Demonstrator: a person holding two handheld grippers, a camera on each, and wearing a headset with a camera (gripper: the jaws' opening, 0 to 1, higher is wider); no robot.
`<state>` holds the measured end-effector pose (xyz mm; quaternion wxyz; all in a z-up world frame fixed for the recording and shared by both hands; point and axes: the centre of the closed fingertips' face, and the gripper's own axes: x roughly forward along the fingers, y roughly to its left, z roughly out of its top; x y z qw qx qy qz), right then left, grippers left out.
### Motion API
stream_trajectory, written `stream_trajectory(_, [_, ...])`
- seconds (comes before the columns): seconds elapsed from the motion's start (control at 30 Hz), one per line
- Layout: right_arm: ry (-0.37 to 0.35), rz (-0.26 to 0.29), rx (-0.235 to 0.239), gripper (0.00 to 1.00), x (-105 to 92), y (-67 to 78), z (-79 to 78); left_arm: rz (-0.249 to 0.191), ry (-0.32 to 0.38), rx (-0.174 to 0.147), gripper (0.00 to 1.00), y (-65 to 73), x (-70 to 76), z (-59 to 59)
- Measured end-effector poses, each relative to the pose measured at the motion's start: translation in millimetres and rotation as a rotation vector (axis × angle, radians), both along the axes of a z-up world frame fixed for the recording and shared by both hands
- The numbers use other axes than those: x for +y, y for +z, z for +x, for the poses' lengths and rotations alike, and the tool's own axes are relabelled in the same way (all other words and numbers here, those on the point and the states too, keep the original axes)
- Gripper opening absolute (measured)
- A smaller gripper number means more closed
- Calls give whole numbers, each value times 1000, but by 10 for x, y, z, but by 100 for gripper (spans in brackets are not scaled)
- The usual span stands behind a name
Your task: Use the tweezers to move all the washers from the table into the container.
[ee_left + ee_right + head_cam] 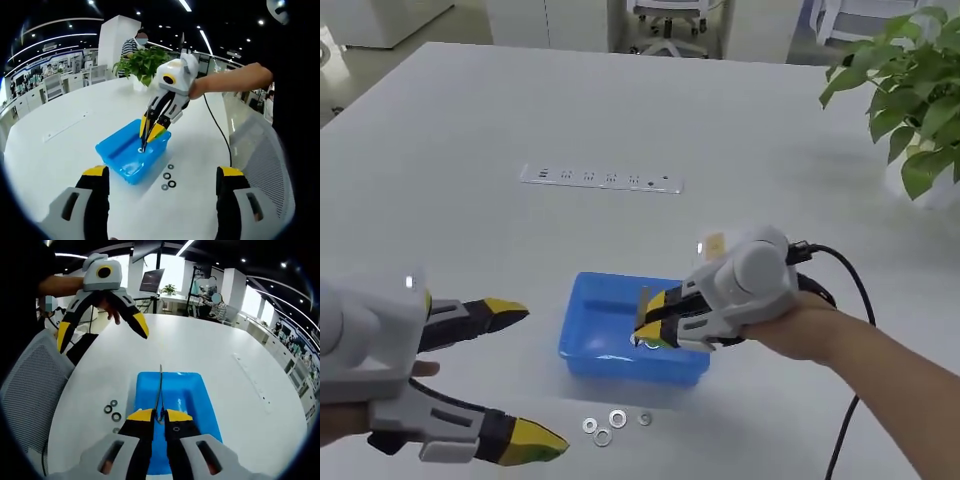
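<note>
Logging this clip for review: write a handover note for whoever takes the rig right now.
Left hand-held gripper: open, empty, left of the container.
Right hand-held gripper: shut on the tweezers, tips down in the container.
Done: unclear whether anything is inside yet.
Left: about four washers on the table by the container's near wall.
</note>
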<state>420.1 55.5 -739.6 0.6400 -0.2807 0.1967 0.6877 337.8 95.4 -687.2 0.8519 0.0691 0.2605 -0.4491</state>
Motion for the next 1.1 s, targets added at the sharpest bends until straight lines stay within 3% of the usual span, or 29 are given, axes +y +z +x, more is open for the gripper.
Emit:
stream_trajectory(0.27, [13, -15, 12, 9, 38, -114, -7, -4, -28, -3, 77, -1, -39, 109])
stream_trajectory(0.4, [17, -19, 17, 9, 51, -146, 2, -8, -35, -2, 65, 13, -51, 196])
stream_trajectory(0.63, [27, -31, 24, 9, 49, -203, 6, 13, -55, -47, 48, 64, -95, 382])
stream_trajectory(0.87, [29, -29, 34, 9, 65, -234, 13, 44, -98, -73, 34, 87, -167, 557])
stream_trajectory(1.1, [31, -26, 36, 9, 71, -238, 14, 66, -147, -89, 27, 78, -265, 691])
